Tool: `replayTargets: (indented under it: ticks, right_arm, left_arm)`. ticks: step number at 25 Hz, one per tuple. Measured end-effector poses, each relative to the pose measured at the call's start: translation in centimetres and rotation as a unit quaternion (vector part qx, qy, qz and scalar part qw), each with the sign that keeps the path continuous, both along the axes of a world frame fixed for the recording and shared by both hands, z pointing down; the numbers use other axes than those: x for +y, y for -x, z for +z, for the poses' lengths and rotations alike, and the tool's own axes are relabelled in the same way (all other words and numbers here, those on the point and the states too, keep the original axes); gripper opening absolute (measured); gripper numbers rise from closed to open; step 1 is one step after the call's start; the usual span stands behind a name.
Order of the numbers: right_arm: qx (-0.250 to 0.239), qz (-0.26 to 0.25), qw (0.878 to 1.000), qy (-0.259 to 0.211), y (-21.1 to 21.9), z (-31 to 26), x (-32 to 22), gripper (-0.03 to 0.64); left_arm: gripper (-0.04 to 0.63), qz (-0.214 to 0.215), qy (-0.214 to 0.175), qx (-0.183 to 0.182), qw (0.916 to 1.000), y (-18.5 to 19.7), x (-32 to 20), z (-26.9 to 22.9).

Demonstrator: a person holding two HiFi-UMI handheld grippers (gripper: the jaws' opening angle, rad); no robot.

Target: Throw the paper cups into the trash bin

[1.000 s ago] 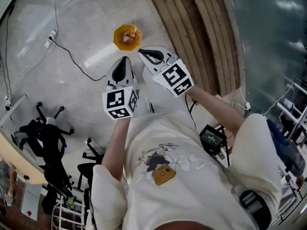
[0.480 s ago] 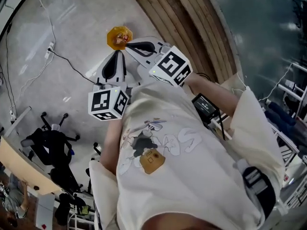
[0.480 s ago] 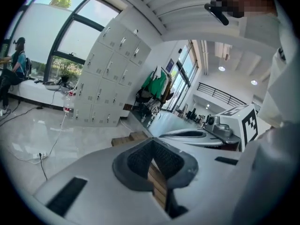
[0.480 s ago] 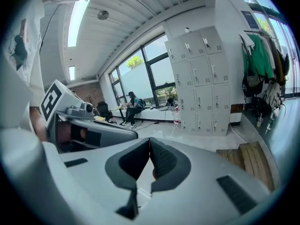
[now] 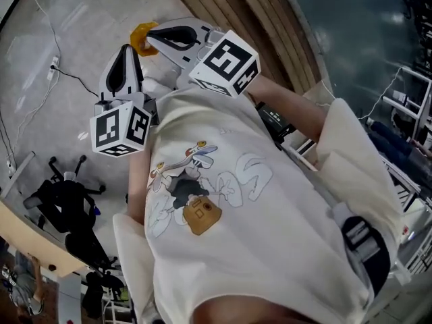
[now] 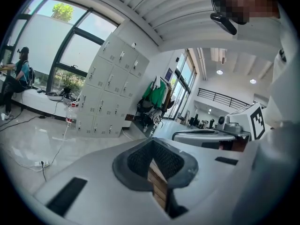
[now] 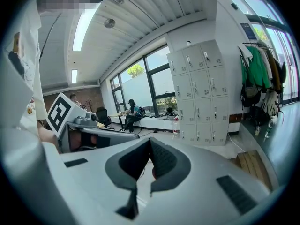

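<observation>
Your left gripper (image 5: 126, 52) points up the frame over the grey floor (image 5: 61, 32). Its pads (image 6: 140, 162) are clenched tip to tip, with nothing between them. Just right of its tip, a sliver of the orange trash bin (image 5: 139, 36) shows on the floor, near the wooden decking (image 5: 270, 19). Too little shows to tell its axis or which way its mouth faces, or whether paper cups lie inside. Your right gripper (image 5: 151, 39) points left, covering the bin's right side. Its pads (image 7: 162, 159) are pressed together, empty.
</observation>
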State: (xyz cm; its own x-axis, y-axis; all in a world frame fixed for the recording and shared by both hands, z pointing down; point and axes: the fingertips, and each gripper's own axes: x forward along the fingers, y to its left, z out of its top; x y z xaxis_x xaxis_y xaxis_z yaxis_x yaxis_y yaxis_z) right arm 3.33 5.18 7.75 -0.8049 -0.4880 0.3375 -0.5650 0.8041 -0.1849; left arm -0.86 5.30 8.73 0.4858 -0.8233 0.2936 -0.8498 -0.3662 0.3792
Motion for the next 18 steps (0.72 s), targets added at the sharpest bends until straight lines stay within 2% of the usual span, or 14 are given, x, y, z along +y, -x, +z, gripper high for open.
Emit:
replayTargets:
  ticks: [8,18]
  right_arm:
    - [-0.004,-0.014,1.000,0.019,0.1,0.7,2.0,0.006]
    - [-0.009,-0.018,1.000,0.013,0.1,-0.3,2.4,0.006]
  left_arm:
    - [0.005,0.003,-0.002,-0.003,1.0000,-0.6,0.9,0.0]
    - [0.005,-0.007,-0.005,0.005,1.0000,-0.6,1.0,-0.6]
